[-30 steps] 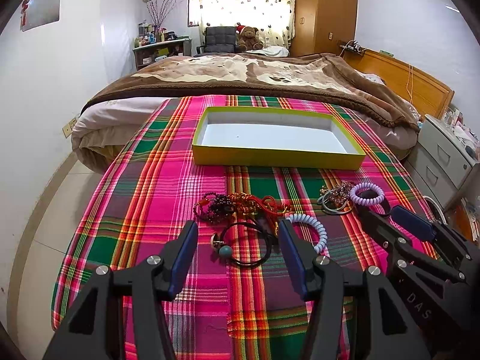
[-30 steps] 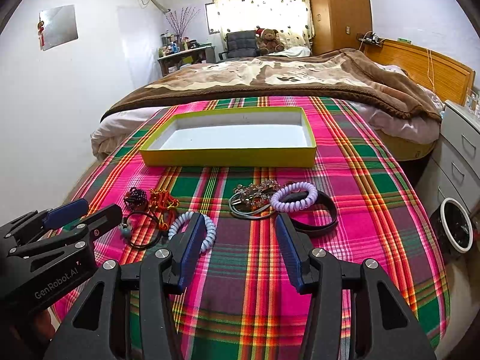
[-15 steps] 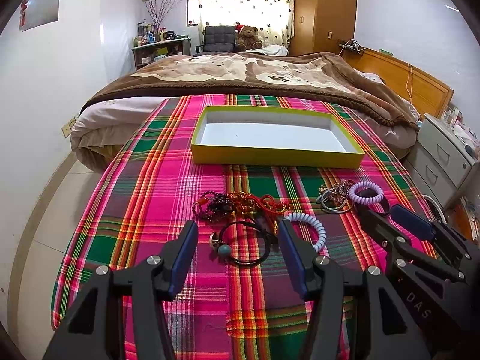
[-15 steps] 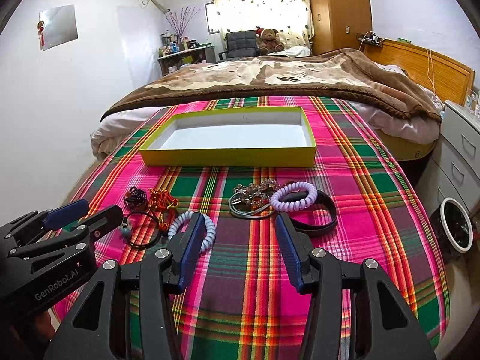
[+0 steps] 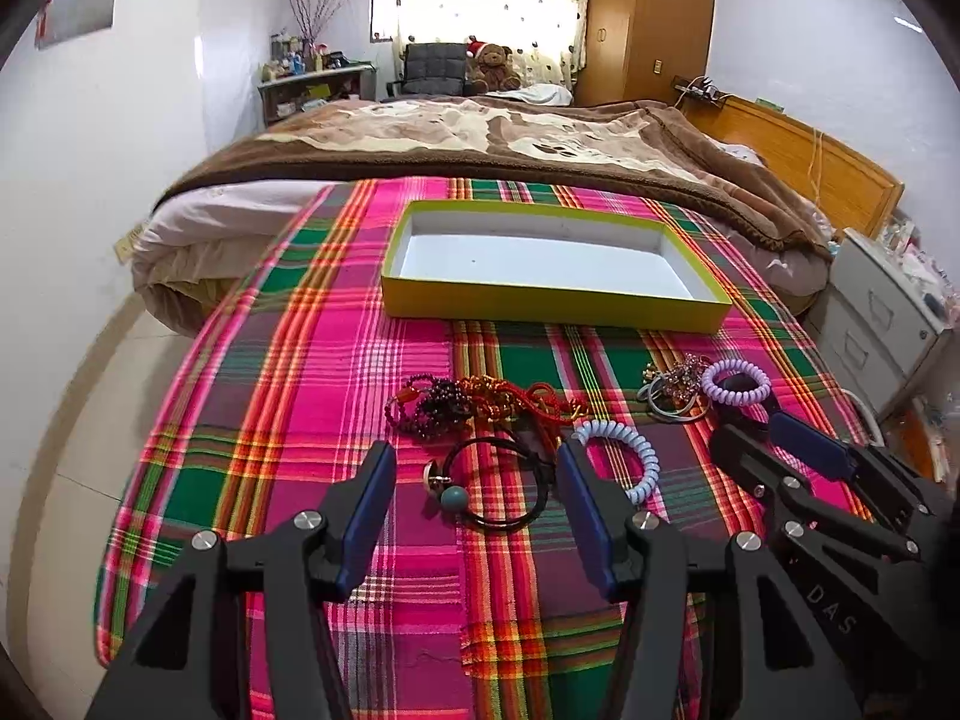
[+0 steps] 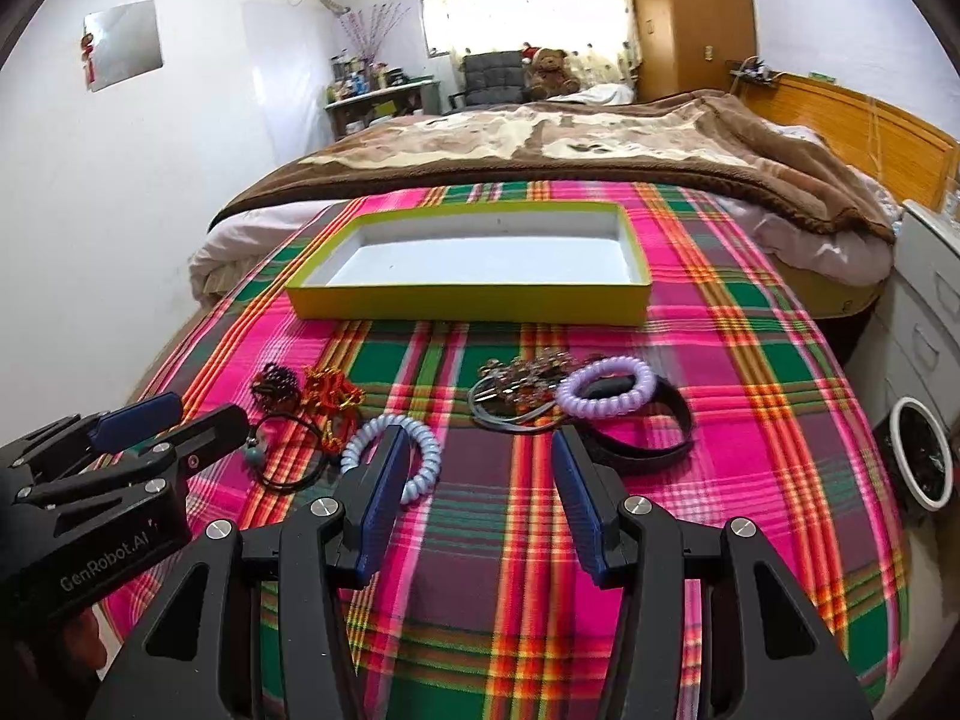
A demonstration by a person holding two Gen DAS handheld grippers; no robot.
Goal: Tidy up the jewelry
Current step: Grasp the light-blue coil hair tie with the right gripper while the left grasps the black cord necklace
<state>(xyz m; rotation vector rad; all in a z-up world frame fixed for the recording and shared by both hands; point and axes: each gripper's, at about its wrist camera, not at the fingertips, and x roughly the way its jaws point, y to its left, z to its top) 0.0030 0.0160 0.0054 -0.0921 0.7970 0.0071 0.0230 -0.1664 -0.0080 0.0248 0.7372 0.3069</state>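
Left gripper (image 5: 474, 489): jaws apart, holding nothing, poised over the plaid cloth (image 5: 336, 360) near its front edge. Between its fingers lies a black cord bracelet (image 5: 498, 483) with a teal bead.

Right gripper (image 6: 474, 480): jaws apart, holding nothing, bare cloth between the fingers.

Pale blue coil band (image 5: 624, 456): just beside the left gripper's right finger.

Red and dark bead strands (image 5: 480, 402): tangled, just beyond the cord bracelet.

Lilac coil band (image 6: 606, 387): lying on a black strap (image 6: 654, 438), touching a heap of metal bangles (image 6: 516, 396).

Yellow tray (image 6: 468, 300): toward the cloth's far edge, white inside, nothing in it.

Right view only: the whole black strap and a white-rimmed bin (image 6: 921, 459) past the cloth's right edge.
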